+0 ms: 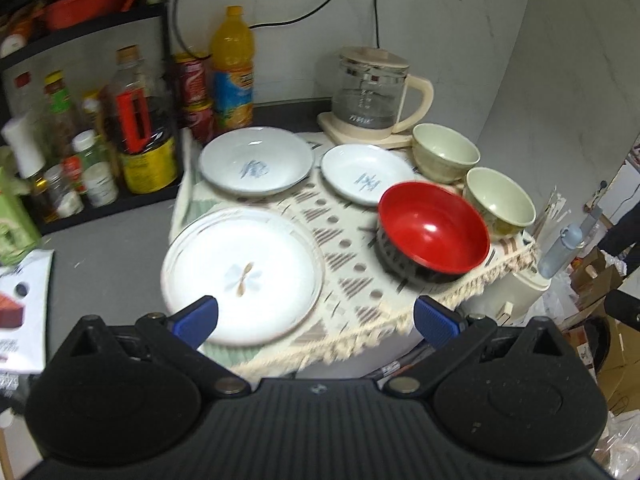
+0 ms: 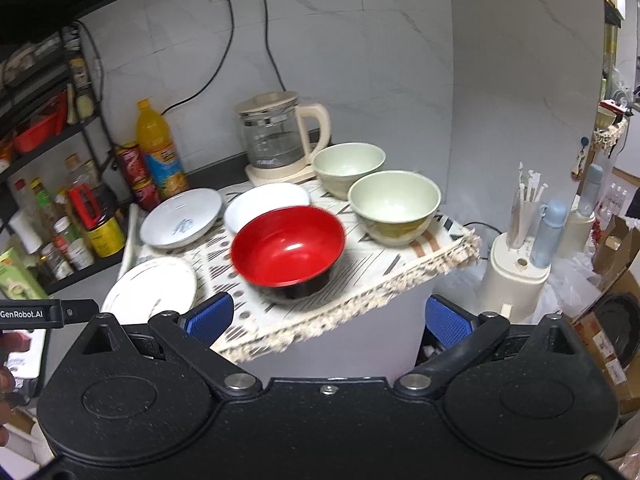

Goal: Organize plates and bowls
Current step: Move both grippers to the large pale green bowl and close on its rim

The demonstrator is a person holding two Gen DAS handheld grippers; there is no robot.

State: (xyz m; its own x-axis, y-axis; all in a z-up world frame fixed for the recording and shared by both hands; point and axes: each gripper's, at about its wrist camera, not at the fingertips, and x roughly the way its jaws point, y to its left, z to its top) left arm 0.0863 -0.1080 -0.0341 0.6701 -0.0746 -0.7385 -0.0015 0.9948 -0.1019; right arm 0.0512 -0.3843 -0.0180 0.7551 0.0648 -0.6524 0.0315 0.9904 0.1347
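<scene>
Crockery spread singly over a fringed patterned cloth, unstacked, so sorting appears not yet begun. Left gripper, fingers spread wide and empty, hangs short of the flower-print plate at 7 o'clock; two blue-marked dishes lie toward 12. Right gripper, likewise parted and empty, faces the red bowl at centre, with two pale green bowls toward 2 o'clock, before the glass kettle. Each probably aims at its nearest piece.
</scene>
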